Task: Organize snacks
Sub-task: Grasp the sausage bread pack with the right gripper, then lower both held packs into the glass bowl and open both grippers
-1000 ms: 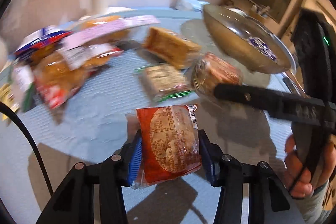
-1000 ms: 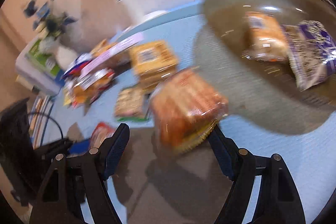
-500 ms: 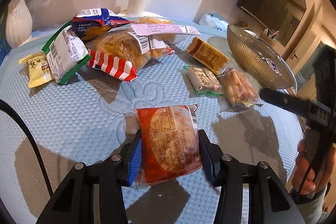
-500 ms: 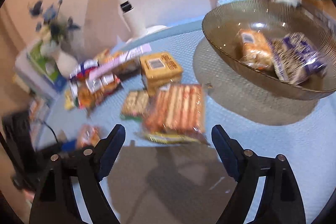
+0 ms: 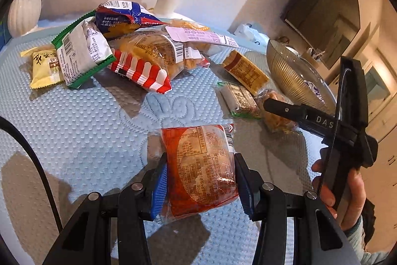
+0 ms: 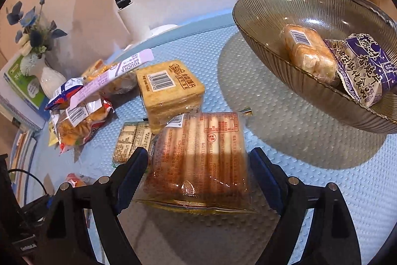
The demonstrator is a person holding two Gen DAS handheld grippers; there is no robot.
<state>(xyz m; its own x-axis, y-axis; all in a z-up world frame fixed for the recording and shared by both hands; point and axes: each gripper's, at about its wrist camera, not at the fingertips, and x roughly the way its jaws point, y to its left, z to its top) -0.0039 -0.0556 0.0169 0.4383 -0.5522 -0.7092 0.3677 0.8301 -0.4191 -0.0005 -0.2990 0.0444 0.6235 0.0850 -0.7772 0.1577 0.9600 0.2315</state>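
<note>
A: While the wafer pack [image 6: 198, 158] lies flat on the blue surface [image 6: 285, 140], log its position: directly between the two fingers of the right claw [image 6: 198, 165], long axis running away from the claw toward the square cracker pack [image 6: 168, 88].

B: Contact?

A: None visible. The jaws have just been opening and now stand wide, a gap on each side of the pack, which is between them but not pinched. So the right claw is open and empty.

B: And the left claw [image 5: 199, 180]?

A: Clamped on the red bun packet [image 5: 201, 170], pads pressing both long sides, packet held upright above the surface.

B: Destination?

A: My judgement: the glass bowl [image 6: 268, 16], up and to the right of the wafer pack in the right wrist view, near it. A bread roll [image 6: 307, 51] and a purple packet [image 6: 359, 68] already sit inside.

B: Which hand is nearer the wafers?

A: The right, plainly; it straddles them. The left is further back, with the right-hand tool between it and the bowl.

B: Key relation for the next move?

A: The pack's narrow width lies across the jaw gap, so closing should catch the long edges. Likely risk: slippery film.
</note>
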